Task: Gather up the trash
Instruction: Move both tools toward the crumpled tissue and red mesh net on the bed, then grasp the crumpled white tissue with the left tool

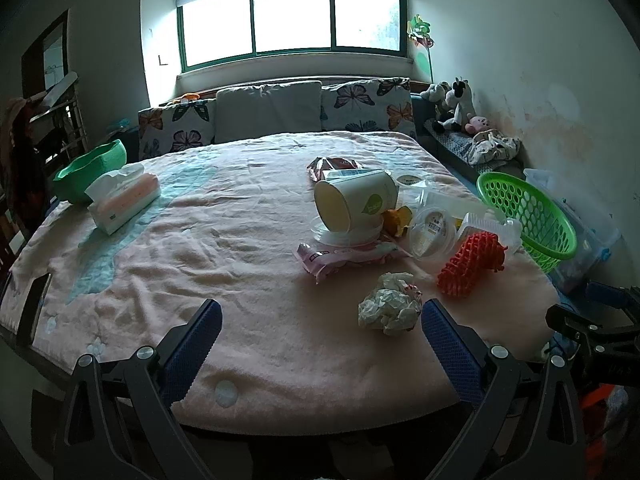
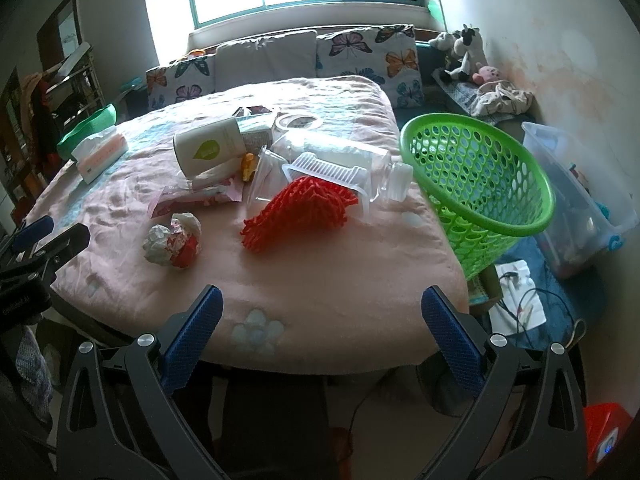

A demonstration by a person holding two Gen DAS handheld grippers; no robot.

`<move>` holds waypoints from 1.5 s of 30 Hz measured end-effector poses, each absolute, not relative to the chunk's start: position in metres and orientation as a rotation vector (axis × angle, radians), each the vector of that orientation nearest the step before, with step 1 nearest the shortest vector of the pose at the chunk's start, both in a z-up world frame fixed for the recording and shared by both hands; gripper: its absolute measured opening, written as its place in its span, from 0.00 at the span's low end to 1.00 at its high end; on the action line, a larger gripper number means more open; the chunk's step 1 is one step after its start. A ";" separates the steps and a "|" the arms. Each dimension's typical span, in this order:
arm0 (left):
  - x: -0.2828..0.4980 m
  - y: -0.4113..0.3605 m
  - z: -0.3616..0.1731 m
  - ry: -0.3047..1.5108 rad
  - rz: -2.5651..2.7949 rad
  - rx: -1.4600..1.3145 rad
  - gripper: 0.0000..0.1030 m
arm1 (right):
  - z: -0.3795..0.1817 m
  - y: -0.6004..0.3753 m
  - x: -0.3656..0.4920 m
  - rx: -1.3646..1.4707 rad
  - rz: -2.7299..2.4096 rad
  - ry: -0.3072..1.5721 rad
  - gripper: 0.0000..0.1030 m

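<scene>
Both grippers, left (image 1: 320, 330) and right (image 2: 320, 316), fingers wide apart, empty; tipped white paper cup (image 1: 354, 200) bears green leaf logo, lettering unreadable

tissue box (image 1: 122, 200) | butterfly pillows (image 2: 394, 60) | plush toys (image 1: 456, 106) | window (image 1: 294, 20)

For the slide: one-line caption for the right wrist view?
Open right gripper faces a pink bed littered with a paper wad, red foam net and cup, beside a green basket.
</scene>
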State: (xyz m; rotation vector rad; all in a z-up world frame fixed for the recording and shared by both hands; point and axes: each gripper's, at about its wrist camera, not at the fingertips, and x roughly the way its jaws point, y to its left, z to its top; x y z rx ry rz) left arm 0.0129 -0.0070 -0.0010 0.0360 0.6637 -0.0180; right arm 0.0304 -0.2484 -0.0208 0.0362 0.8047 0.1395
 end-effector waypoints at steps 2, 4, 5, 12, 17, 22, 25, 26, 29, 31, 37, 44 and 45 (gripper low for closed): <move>0.015 -0.008 -0.001 0.665 -0.019 0.038 0.94 | -0.021 -0.249 0.033 0.036 0.140 0.807 0.96; 0.017 -0.007 -0.001 0.666 -0.021 0.037 0.94 | -0.020 -0.250 0.035 0.037 0.141 0.808 0.96; 0.018 -0.007 -0.001 0.667 -0.022 0.037 0.94 | -0.020 -0.250 0.036 0.036 0.141 0.808 0.96; 0.025 -0.007 -0.007 0.683 -0.040 0.037 0.94 | -0.019 -0.251 0.042 0.032 0.145 0.805 0.96; 0.031 -0.008 -0.012 0.701 -0.066 0.035 0.94 | -0.019 -0.253 0.047 0.029 0.145 0.799 0.96; 0.040 -0.009 -0.019 0.734 -0.102 0.032 0.94 | -0.019 -0.257 0.054 0.034 0.147 0.797 0.96; 0.046 -0.012 -0.024 0.753 -0.124 0.032 0.94 | -0.020 -0.258 0.058 0.037 0.147 0.801 0.96; 0.049 -0.014 -0.026 0.758 -0.129 0.037 0.94 | -0.021 -0.259 0.060 0.037 0.146 0.803 0.96; 0.055 -0.017 -0.032 0.776 -0.141 0.035 0.94 | -0.021 -0.259 0.063 0.035 0.148 0.806 0.96; 0.059 -0.018 -0.034 0.786 -0.146 0.032 0.94 | -0.021 -0.259 0.066 0.036 0.149 0.806 0.96; 0.070 -0.022 -0.041 0.819 -0.160 0.035 0.94 | -0.024 -0.258 0.077 0.037 0.153 0.817 0.96; 0.086 -0.028 -0.052 0.856 -0.190 0.035 0.94 | -0.028 -0.258 0.091 0.032 0.164 0.832 0.95; 0.088 -0.029 -0.053 0.861 -0.194 0.035 0.93 | -0.028 -0.257 0.092 0.033 0.166 0.833 0.95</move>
